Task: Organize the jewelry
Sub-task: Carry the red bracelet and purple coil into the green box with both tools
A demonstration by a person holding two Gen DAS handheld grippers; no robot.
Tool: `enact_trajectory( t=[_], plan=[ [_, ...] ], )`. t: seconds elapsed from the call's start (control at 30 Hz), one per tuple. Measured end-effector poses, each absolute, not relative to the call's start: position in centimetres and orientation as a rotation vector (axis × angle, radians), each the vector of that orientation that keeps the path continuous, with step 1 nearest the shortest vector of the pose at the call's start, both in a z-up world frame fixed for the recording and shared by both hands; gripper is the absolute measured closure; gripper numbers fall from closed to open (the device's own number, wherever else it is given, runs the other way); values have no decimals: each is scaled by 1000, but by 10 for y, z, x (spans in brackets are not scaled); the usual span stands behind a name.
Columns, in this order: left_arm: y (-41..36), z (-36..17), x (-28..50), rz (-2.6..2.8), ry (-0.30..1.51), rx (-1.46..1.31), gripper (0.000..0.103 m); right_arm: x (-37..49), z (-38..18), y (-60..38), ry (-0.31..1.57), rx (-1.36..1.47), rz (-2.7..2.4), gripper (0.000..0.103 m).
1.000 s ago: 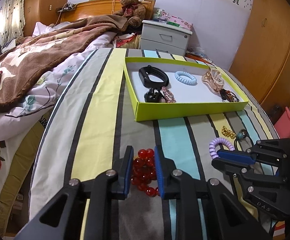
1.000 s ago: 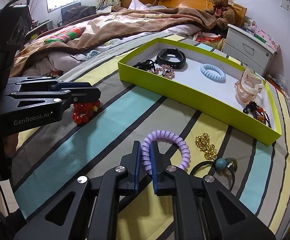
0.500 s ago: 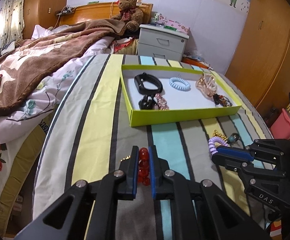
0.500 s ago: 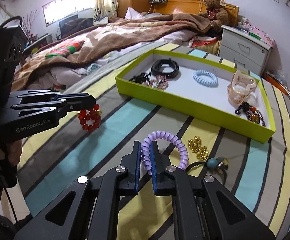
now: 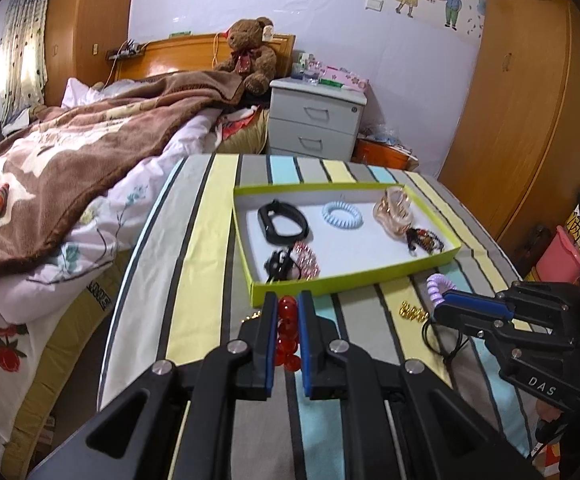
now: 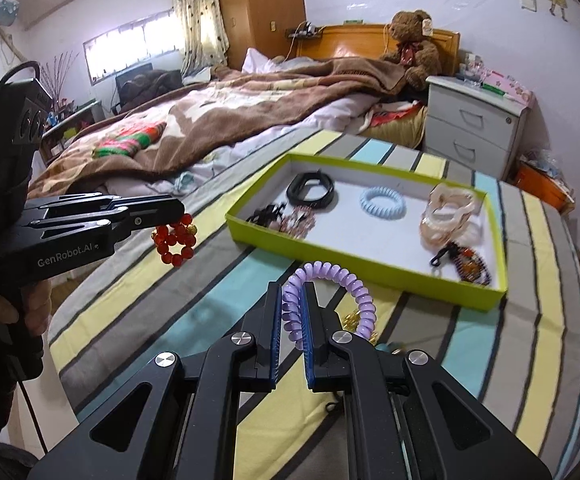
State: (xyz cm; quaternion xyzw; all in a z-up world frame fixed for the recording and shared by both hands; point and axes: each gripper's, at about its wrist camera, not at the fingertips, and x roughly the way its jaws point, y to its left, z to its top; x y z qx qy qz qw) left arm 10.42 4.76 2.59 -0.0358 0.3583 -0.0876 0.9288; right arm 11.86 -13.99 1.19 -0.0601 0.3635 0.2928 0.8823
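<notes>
Above the striped table [image 6: 138,304], left to right: my left gripper [image 6: 170,210], jaws clamped on a red bead bracelet [image 6: 174,238] hanging clear of the cloth; my right gripper [image 6: 291,312], jaws clamped on a purple coil hair tie [image 6: 354,292]; beyond them, a green tray [image 6: 370,266] of jewelry.

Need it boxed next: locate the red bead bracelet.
The red bead bracelet hangs pinched in the left claw, left in the right wrist view, short of the green box.

Red bead bracelet [image 5: 288,334], lilac coil tie [image 6: 330,300], lime-green tray [image 6: 370,268], seemingly white inside.
</notes>
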Motion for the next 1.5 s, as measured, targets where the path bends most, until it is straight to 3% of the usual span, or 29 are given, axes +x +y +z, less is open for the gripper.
enact_trajectory(
  t=[0.63,1.3,1.5],
  plan=[
    [17,59,160,-292,711,-107,93,169,59,-196,717,5,528,94],
    [-12,-3,238,-313,861,-106,93,235,0,-214,905,133,571,94],
    [-13,-12,249,-292,871,-90,93,240,-13,-193,915,22,544,94]
  ],
)
